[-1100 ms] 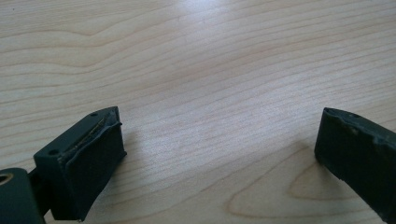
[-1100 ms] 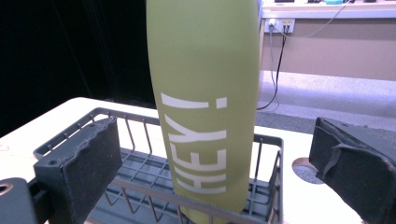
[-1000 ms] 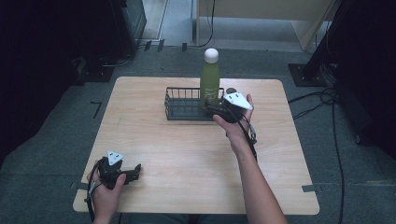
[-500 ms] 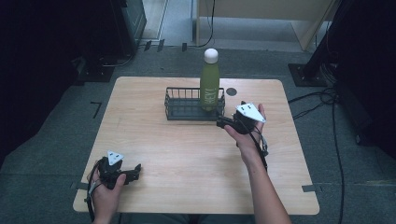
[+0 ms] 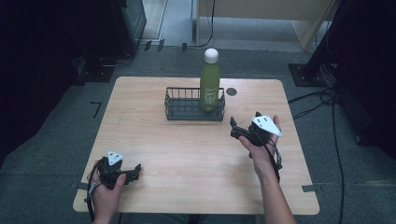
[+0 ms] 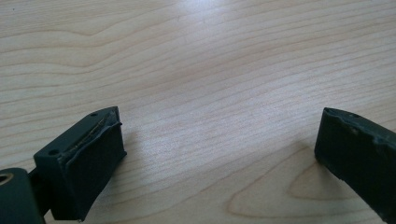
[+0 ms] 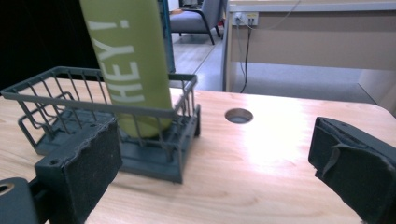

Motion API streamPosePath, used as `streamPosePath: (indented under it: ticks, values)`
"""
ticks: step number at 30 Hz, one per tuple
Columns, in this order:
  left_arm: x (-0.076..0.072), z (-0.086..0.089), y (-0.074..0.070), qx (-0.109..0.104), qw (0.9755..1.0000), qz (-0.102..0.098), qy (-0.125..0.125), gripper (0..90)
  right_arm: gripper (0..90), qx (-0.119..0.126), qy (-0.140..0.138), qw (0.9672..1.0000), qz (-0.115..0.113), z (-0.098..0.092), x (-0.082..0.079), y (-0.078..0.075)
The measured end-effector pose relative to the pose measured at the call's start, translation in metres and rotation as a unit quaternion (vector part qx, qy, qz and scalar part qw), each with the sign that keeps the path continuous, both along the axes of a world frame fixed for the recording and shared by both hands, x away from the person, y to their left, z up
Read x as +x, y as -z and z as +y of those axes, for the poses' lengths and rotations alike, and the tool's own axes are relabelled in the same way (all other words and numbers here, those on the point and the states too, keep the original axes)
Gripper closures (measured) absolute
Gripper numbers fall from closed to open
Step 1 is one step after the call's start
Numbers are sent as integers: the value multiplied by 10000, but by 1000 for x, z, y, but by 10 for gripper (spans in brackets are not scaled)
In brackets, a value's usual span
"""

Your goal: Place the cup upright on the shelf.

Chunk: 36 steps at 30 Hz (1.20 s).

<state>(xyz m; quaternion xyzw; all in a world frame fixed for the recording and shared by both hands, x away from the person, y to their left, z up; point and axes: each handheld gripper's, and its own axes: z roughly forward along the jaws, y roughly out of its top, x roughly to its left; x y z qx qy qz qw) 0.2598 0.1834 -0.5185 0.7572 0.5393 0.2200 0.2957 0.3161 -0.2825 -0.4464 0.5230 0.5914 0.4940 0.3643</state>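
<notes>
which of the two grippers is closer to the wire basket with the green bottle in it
The right gripper, held just off the wire basket's right front corner, beside the green bottle. The left gripper sits far back at the table's near left edge.

Green bottle (image 5: pixel 210 84): tall, slim, olive-green body, white rounded cap, white "HEY!" lettering running lengthwise up the side. Standing upright inside the wire basket (image 5: pixel 177 112), at the basket's right end, base on the basket floor, body rising well above the rim.

Basket: dark grey wire, rectangular, low walls, open top, sits flat on the wooden table (image 5: pixel 154 154) near the far edge, roughly centred. Left part of basket holds nothing visible.

In the right gripper view, bottle (image 7: pixel 130 65) is pressed close to the basket's (image 7: pixel 42 88) near-side wire wall; touching or not, can't tell.
</notes>
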Motion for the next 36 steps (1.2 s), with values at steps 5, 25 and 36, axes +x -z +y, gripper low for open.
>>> streamPosePath:
  ticks: [5,25,36]
  values:
    - [0,0,0,-2,10000,1,-1,15,27,-16,101,9999,53,-13,-11,6]
    - [0,0,0,-1,10000,1,-1,15,33,-64,570,9979,312,-70,-59,33]
    - [0,0,0,-2,10000,-1,-2,15,44,-124,872,9938,683,-104,-92,56]
